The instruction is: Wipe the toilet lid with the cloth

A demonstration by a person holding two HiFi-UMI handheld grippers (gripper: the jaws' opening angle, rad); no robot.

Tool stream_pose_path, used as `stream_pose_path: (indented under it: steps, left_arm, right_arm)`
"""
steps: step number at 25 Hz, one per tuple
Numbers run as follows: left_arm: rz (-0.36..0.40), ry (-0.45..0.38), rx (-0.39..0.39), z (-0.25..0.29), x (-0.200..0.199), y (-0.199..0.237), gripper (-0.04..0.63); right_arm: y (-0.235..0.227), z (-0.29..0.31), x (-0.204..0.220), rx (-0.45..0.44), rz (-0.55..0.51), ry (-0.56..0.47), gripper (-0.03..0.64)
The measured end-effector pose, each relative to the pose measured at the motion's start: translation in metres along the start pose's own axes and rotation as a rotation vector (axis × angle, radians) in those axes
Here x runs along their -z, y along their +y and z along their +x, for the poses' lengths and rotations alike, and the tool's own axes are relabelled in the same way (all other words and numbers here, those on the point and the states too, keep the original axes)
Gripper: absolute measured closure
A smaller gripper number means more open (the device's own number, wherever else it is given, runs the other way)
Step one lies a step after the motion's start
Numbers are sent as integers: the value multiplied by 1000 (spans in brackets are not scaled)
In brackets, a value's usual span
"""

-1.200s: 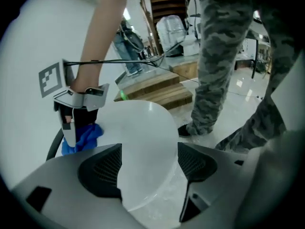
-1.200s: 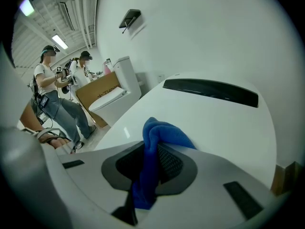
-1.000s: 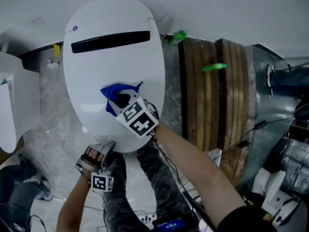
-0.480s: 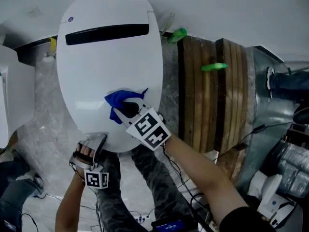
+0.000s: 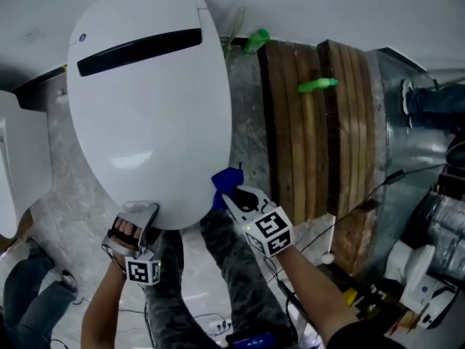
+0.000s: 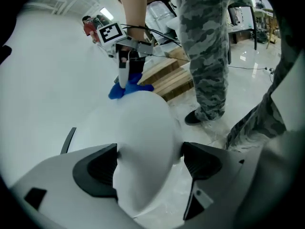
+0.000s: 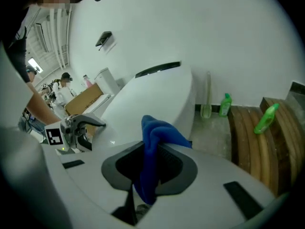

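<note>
The white toilet lid (image 5: 145, 100) is closed and fills the upper left of the head view. My right gripper (image 5: 231, 193) is shut on the blue cloth (image 5: 227, 179), which hangs just off the lid's front right edge. The cloth (image 7: 155, 147) is bunched between the jaws in the right gripper view. My left gripper (image 5: 138, 214) sits at the lid's front rim. Its jaws have just been opening, and now stand wide with the rounded rim (image 6: 138, 142) between them. The right gripper (image 6: 125, 66) and cloth (image 6: 128, 87) show beyond the lid in the left gripper view.
A stack of wooden planks (image 5: 320, 122) lies right of the toilet, with two green bottles (image 5: 258, 41) (image 5: 317, 86) near it. A white fixture (image 5: 18, 166) stands at the left. Camouflage trouser legs (image 5: 225, 275) are below the lid. Cables and gear crowd the right (image 5: 429, 238).
My right gripper has carried the blue cloth from the middle of the lid down and right, off its front right edge. The left gripper has stayed at the front rim.
</note>
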State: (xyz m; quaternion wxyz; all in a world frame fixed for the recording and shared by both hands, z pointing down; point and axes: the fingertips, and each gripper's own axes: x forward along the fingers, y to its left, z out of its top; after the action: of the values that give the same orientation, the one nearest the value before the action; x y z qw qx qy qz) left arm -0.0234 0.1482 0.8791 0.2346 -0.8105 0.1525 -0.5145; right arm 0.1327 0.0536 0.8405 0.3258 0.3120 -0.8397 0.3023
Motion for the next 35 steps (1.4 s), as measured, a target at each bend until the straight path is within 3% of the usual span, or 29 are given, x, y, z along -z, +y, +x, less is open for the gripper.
stream_pose_path:
  steps: [6,10,15,27,35]
  left_arm:
    - [-9,-5,7,0,-2,2,161]
    - [-17,11,16,1,-3,2,161]
    - [-29,8,32,-4,-5,6,160]
    - [-99,-82,133,-81,-42,51,163]
    - [-133,-137,101,-154,-72,111,164]
  right_arm:
    - [-3,11,53,-25,-27,130,549]
    - [7,27,49,-85,-45,127,549]
    - [9,22,46,-113,17,90,554]
    - [44,-54,-20,-196,51,50,555]
    - [64,-112,-85,-240,148,-60,555]
